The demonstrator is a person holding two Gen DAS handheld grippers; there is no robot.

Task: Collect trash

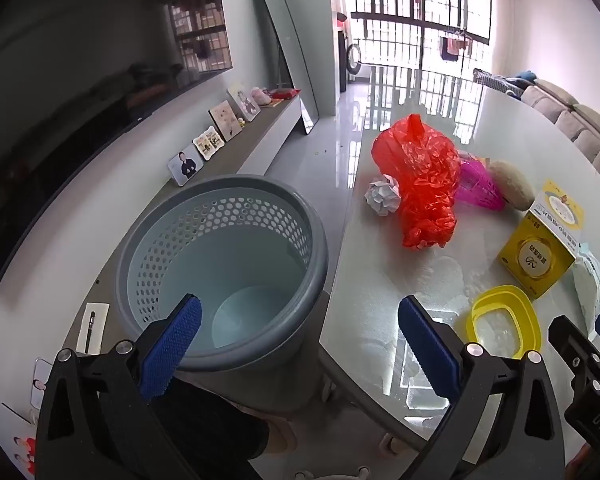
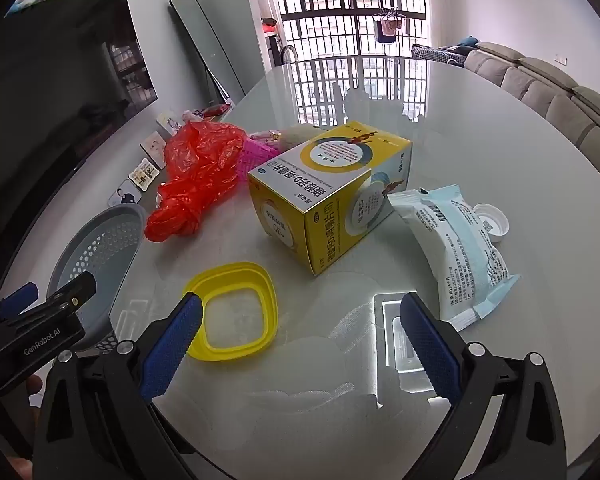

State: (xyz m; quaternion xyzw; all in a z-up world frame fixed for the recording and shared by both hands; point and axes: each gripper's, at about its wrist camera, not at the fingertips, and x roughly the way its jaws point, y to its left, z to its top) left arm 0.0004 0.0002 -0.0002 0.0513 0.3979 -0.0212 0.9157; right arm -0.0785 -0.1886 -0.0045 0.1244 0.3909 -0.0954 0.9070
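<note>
Nothing is collected yet: the grey bin [image 1: 220,276] beside the table [image 2: 480,152] looks empty. On the table, from the bin outward: one red bag [image 1: 420,184], one yellow box [image 2: 328,196], one wipes packet [image 2: 456,248], one yellow lid [image 2: 234,310], one paper ball [image 1: 382,198], one white cap [image 2: 492,220]. Left gripper [image 1: 300,344] and right gripper [image 2: 300,344] both gape wide, holding nothing.
</note>
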